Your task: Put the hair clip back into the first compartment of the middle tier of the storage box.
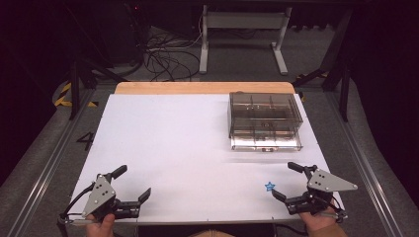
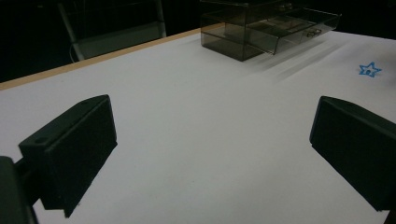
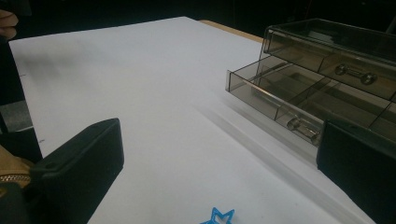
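While both your grippers rest at the near table edge, nothing is yet picked up. Your right gripper (image 1: 288,180) stands spread and empty, the blue star (image 1: 269,186) just beside it; your left gripper (image 1: 132,181) likewise spread. The lower drawer (image 1: 266,140) already stands open; stowing remains.

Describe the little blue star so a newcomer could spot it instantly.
Start at the smoky clear plastic drawer box on the white table's far right. Come toward the person from its pulled-out bottom drawer: the small blue star-shaped outline piece lies flat beside the right tongs. It's the table's lone coloured thing.
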